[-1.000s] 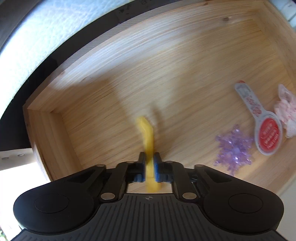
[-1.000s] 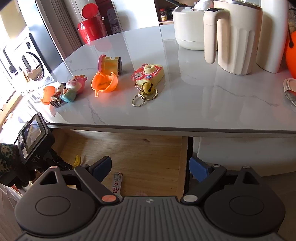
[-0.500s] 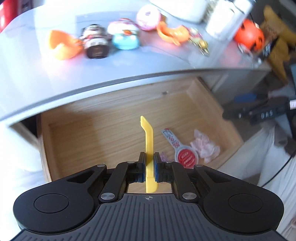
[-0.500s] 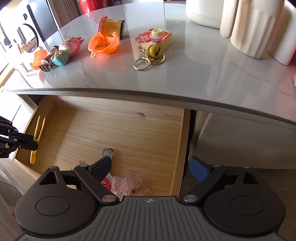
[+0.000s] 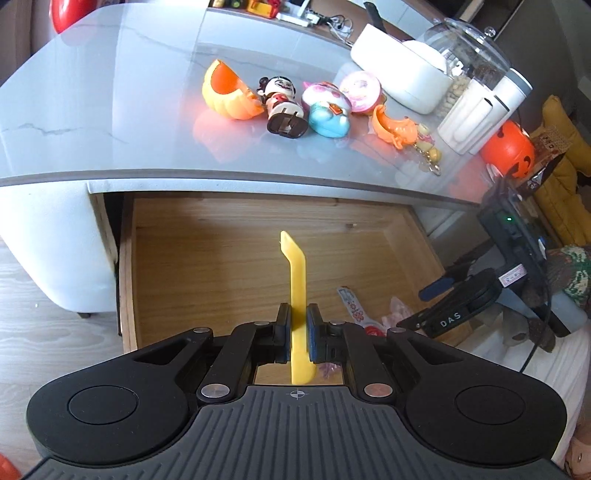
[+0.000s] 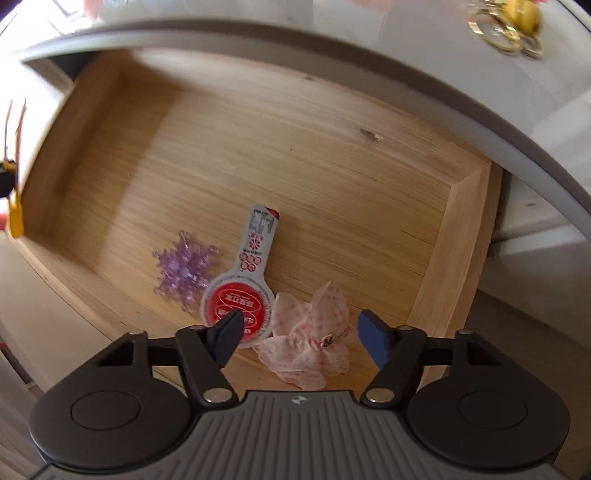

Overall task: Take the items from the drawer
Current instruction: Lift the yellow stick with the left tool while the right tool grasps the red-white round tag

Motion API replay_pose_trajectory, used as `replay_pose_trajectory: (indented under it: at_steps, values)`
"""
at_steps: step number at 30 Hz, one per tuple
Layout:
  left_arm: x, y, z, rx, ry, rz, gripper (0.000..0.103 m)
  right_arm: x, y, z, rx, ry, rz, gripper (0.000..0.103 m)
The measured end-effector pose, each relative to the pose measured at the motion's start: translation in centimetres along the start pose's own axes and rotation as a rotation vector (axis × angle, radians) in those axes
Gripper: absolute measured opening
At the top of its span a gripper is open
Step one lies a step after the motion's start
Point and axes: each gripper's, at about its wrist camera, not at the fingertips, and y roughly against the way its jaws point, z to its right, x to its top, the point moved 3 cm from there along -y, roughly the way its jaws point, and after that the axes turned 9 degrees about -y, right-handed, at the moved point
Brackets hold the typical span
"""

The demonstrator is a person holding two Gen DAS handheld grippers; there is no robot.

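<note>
My left gripper (image 5: 295, 328) is shut on a flat yellow plastic tool (image 5: 295, 280), held upright above the open wooden drawer (image 5: 207, 258). My right gripper (image 6: 301, 334) stands open low over the drawer's front right part (image 6: 436, 266), its fingers either side of a pink checked wrapper (image 6: 310, 339). A white and red spoon-shaped sachet (image 6: 245, 284) and a purple snowflake (image 6: 184, 271) lie just left of the wrapper. In the left wrist view the right gripper (image 5: 443, 295) shows at the drawer's right; the sachet (image 5: 351, 301) peeks past my fingers.
The grey marble tabletop (image 5: 110, 122) above the drawer holds an orange pumpkin shell (image 5: 225, 92), small toy figures (image 5: 282, 103), an orange toy (image 5: 393, 125), a keychain (image 6: 506, 26), a white appliance (image 5: 402, 81) and a jug (image 5: 476, 110). An orange pumpkin bucket (image 5: 508, 147) sits right.
My left gripper has lifted the yellow tool out of the drawer and pulled back. My right gripper has dropped from tabletop height into the drawer, over the pink wrapper.
</note>
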Motion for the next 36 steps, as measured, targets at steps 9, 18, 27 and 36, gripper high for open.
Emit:
replay_pose_trajectory:
  at_steps: [9, 18, 27, 36]
  values:
    - [-0.1, -0.1, -0.3, -0.003, 0.024, -0.007, 0.01, 0.5, -1.9, -2.3, 0.051, 0.003, -0.081, 0.068]
    - [-0.5, -0.3, -0.6, 0.013, 0.038, -0.022, 0.01, 1.8, -4.0, -4.9, 0.125, -0.007, -0.192, 0.081]
    - [-0.8, -0.8, -0.4, 0.012, 0.029, -0.051, 0.01, 2.1, -5.6, -6.0, 0.037, 0.054, -0.312, 0.089]
    - [-1.4, -0.9, -0.4, 0.029, 0.014, -0.077, 0.01, 2.2, -5.9, -8.2, -0.033, 0.223, -0.315, 0.088]
